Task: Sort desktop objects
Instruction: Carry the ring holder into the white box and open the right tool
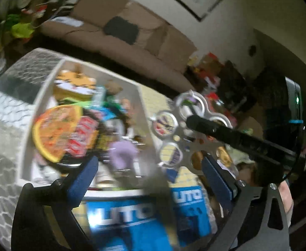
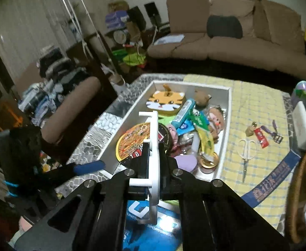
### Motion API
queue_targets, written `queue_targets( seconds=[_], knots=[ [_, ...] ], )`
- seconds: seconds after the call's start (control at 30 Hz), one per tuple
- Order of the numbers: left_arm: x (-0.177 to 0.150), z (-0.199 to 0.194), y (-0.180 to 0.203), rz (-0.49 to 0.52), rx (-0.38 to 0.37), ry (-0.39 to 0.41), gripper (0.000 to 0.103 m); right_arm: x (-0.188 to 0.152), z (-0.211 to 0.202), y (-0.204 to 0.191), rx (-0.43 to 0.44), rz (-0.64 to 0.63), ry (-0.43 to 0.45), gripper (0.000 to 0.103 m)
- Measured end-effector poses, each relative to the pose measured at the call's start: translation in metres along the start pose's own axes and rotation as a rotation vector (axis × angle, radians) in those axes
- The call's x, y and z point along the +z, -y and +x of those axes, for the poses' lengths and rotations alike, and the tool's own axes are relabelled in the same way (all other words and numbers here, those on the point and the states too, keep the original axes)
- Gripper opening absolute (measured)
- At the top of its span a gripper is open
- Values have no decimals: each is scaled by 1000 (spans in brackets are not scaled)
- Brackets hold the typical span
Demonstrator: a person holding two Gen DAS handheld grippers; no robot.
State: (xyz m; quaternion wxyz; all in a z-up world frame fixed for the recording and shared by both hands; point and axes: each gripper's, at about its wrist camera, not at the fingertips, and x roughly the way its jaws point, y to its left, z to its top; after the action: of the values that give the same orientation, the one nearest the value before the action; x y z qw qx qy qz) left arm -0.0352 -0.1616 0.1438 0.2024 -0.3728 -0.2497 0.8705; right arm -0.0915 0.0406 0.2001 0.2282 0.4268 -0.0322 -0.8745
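Left claw (image 1: 148,179): held low over the near end of the tray, its blue pads (image 1: 82,179) spread wide with nothing between them. That view was blurred, so I could only make out the larger shapes.

Tray (image 2: 224,142): white, long, set on the table at the left edge of a yellow checked cloth (image 2: 255,108). I counted in it a tiger-face tin (image 2: 165,101) at the far end, a brown bear (image 2: 202,97) beside it, a round noodle lid (image 2: 132,142) at the near left, a blue tube (image 2: 183,113), a green and yellow packet (image 2: 205,138), a doll (image 2: 214,119) against the right wall, a purple heart (image 2: 186,162) and a gold can (image 2: 209,160) at the near end.

Right claw (image 2: 153,165): closed on a white plastic rack (image 2: 154,146), which stood on edge between my fingers and reached out over the tray's near end. In the left view the same claw showed as a perforated metal plate (image 1: 181,133) on a black bar.

Cloth, right of the tray: white scissors (image 2: 246,150), a red tube (image 2: 261,139), a small brass piece (image 2: 251,130), a purple eyelash curler (image 2: 277,135), all lying apart.

Near edge: a blue box (image 2: 144,226) under my claws.
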Motion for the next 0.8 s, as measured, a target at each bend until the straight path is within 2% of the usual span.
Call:
queue_targets(
  seconds=[0.07,0.17,0.3,0.4,0.5,0.57,0.63,0.7,0.8],
  knots=[
    [0,4,-18,-38,-4,-13,101,0,22,-6,-93,-35,-36,7],
    [-6,13,-41,-71,3,-39,101,-7,55,-13,-281,-121,-101,7],
    [-15,17,-58,-90,18,-70,101,-22,93,-9,-418,-179,-176,7],
    [-19,22,-67,-99,20,-90,101,-44,121,-12,-562,-267,-225,7],
    [-21,27,-67,-86,27,-106,101,-60,141,-15,-645,-323,-249,7],
    [-21,32,-67,-84,29,-117,101,-67,152,-17,-624,-304,-263,18],
    [-21,37,-67,-86,34,-129,101,-66,153,-13,-488,-208,-248,42],
    [-20,41,-67,-89,37,-140,101,-61,144,3,-302,-33,-234,53],
    [-18,47,-64,-78,52,-151,101,-59,125,24,-120,174,-182,54]
  ],
)
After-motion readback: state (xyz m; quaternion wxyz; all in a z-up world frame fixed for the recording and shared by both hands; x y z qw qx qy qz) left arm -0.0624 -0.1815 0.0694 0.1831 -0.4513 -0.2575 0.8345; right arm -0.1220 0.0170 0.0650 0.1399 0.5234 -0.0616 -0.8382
